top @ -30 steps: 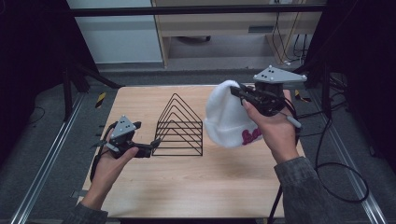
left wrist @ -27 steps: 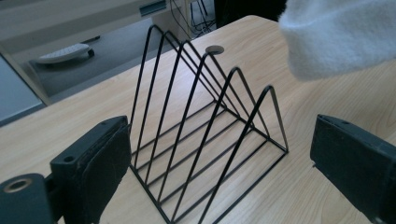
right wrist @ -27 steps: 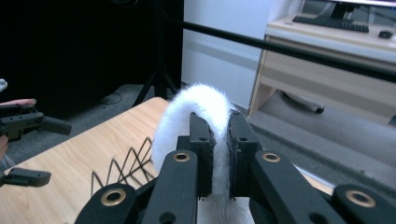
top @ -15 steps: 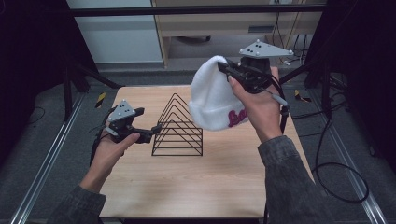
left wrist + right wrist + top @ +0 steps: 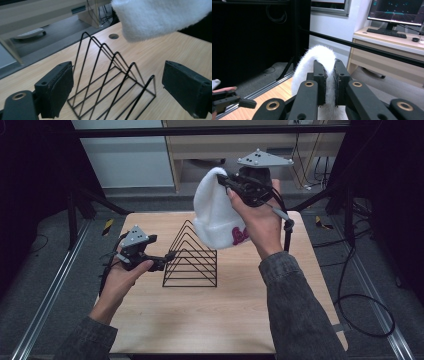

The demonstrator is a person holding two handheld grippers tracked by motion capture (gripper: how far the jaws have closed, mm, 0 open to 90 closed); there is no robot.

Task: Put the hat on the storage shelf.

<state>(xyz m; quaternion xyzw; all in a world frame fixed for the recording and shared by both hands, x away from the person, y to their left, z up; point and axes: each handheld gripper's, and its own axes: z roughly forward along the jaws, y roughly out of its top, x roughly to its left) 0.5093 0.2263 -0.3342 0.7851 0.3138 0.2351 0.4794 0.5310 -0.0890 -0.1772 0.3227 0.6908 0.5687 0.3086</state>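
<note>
- The white fuzzy beanie is up in the air, hanging from the right claw above the far side of the desk. It's got some dark red lettering near the hem and nothing under it is touching it.
- The bit that matters: the black wire rack sits on the desk below the beanie and a little toward the person's left. The hat's open end points down and its crown is up by the claw, so its long axis runs pretty much vertical. My guess is it gets lowered over the rack's triangular peaks.
- Right hand is obviously the one doing the carrying. In the right gripper view that claw is pressed together with a fold of the beanie pinched between the pads.
- The left claw is right at the rack's left end, level with the desk. In the left gripper view its jaws are spread wide and have just been easing inward a touch, with the rack between them but neither pad pressing on wire.
- Looks like it's there to steady the rack, not grabbing yet.
</note>
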